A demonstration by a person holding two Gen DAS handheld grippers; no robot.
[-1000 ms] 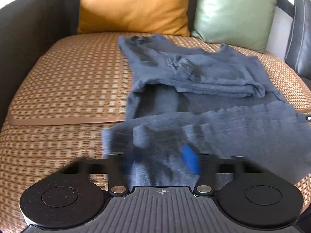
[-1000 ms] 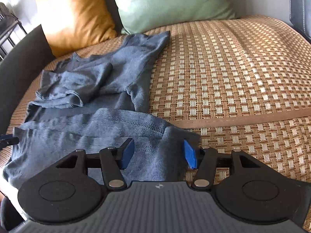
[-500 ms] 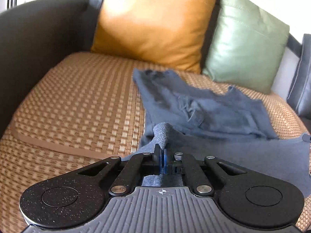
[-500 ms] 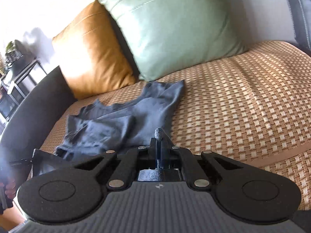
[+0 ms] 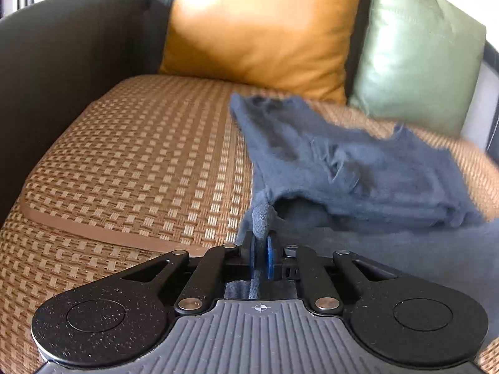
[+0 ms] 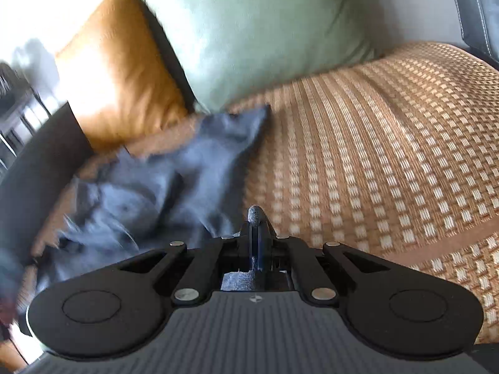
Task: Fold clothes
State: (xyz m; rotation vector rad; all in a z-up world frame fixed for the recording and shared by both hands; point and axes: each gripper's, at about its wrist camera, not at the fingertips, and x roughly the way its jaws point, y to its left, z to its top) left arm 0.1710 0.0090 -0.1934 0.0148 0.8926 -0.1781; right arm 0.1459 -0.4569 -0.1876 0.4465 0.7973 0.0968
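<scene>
Tools level above the woven seat (image 5: 140, 162), left tool (image 5: 261, 257) and right tool (image 6: 256, 244) each clamped on the grey garment (image 5: 343, 168).

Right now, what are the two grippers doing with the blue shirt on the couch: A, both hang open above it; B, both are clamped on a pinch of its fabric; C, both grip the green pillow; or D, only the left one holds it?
B: the left gripper and the right gripper each have their fingers closed on a bunched bit of the blue shirt.
</scene>
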